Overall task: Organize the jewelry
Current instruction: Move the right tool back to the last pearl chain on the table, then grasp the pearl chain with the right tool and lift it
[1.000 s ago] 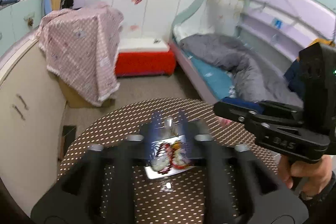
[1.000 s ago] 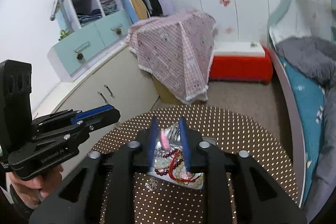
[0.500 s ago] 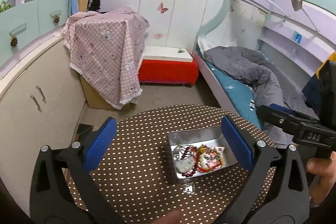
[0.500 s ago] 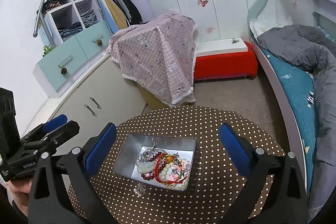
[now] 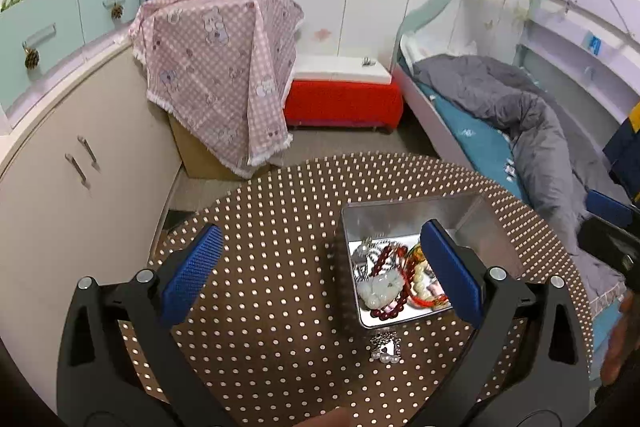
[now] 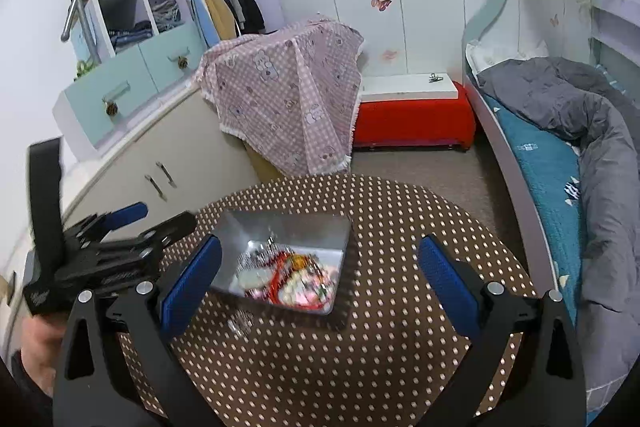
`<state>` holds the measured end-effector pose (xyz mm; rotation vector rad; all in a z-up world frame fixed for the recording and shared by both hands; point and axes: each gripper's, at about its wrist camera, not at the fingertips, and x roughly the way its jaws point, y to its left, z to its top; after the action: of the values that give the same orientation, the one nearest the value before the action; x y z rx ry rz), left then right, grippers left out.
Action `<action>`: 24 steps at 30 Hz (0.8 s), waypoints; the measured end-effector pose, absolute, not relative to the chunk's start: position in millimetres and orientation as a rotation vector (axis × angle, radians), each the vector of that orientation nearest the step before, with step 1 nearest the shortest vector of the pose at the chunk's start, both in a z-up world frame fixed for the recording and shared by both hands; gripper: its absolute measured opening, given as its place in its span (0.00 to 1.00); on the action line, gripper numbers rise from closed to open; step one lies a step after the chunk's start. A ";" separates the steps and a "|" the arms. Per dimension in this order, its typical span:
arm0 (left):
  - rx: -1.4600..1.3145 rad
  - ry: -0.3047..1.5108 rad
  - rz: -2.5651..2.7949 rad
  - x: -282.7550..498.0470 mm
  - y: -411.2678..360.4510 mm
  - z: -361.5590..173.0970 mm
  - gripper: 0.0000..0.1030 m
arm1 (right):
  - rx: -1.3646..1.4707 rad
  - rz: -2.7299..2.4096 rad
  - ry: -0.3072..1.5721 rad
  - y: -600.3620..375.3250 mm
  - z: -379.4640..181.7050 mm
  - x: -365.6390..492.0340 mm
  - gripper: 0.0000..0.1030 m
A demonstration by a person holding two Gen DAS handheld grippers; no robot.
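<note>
A silver metal tin [image 5: 404,223] stands on a round brown polka-dot table [image 5: 280,235]. It holds several pieces: a red bead bracelet [image 5: 386,309], a white jade pendant [image 5: 378,289] and pale bead strings. A small silver and pearl piece [image 5: 385,347] lies on the table just in front of the tin. My left gripper [image 5: 320,279] is open and empty above the table, left of the tin. My right gripper [image 6: 320,277] is open and empty above the tin [image 6: 280,231]. The loose piece shows blurred in the right wrist view [image 6: 240,321].
A beige cabinet [image 5: 80,163] stands left of the table. A box under a pink checked cloth [image 5: 224,75], a red bench [image 5: 344,99] and a bed with a grey duvet [image 5: 520,115] lie beyond. The left gripper body shows in the right wrist view [image 6: 100,251].
Both grippers went from shut to wide open and pulled back up from the tin. The right gripper let go of the pink piece it held over the tin.
</note>
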<state>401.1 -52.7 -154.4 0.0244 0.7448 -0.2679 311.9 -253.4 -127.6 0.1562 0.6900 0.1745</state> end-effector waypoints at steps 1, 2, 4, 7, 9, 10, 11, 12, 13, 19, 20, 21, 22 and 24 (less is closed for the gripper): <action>0.024 0.756 -0.271 402.4 -54.7 -159.0 0.94 | 0.143 0.174 0.698 -252.4 -132.1 306.6 0.92; 0.024 0.770 -0.275 404.4 -57.1 -165.1 0.94 | 0.134 0.176 0.702 -251.4 -136.0 302.4 0.92; 0.036 0.792 -0.279 407.3 -61.3 -174.0 0.91 | 0.111 0.180 0.721 -248.0 -146.1 293.6 0.92; 0.042 0.844 -0.278 411.2 -66.4 -189.4 0.68 | 0.080 0.209 0.773 -237.3 -165.4 284.1 0.92; 0.050 0.867 -0.269 413.0 -67.3 -198.4 0.45 | 0.055 0.250 0.812 -224.6 -179.3 281.8 0.92; 0.052 0.870 -0.269 412.1 -67.5 -201.3 0.32 | 0.048 0.271 0.828 -218.3 -185.6 282.3 0.92; 0.043 0.870 -0.275 410.1 -66.6 -204.0 0.27 | 0.042 0.286 0.842 -212.6 -191.1 283.3 0.92; 0.032 0.863 -0.283 407.9 -65.4 -204.4 0.22 | 0.037 0.304 0.859 -205.0 -197.7 285.7 0.92; 0.027 0.859 -0.290 405.9 -65.6 -204.3 0.16 | 0.034 0.316 0.868 -199.2 -200.9 288.4 0.91; -0.046 0.836 -0.279 385.5 -52.1 -205.2 0.10 | 0.038 0.355 0.932 -166.3 -229.4 313.0 0.61; -0.054 0.837 -0.278 384.1 -50.2 -205.5 0.10 | 0.035 0.344 0.930 -162.1 -231.4 315.4 0.59; -0.055 0.834 -0.265 381.6 -48.0 -205.7 0.11 | 0.023 0.327 0.915 -157.4 -231.2 317.0 0.59; -0.052 0.829 -0.252 380.4 -46.4 -205.6 0.11 | 0.018 0.323 0.915 -153.0 -231.4 318.1 0.58; -0.065 0.832 -0.243 381.2 -42.0 -206.2 0.11 | 0.005 0.331 0.915 -144.1 -231.0 317.5 0.55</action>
<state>381.2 -42.0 -206.2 -0.0654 0.8325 -0.2435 317.5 -144.1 -231.0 0.0054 0.9148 0.3306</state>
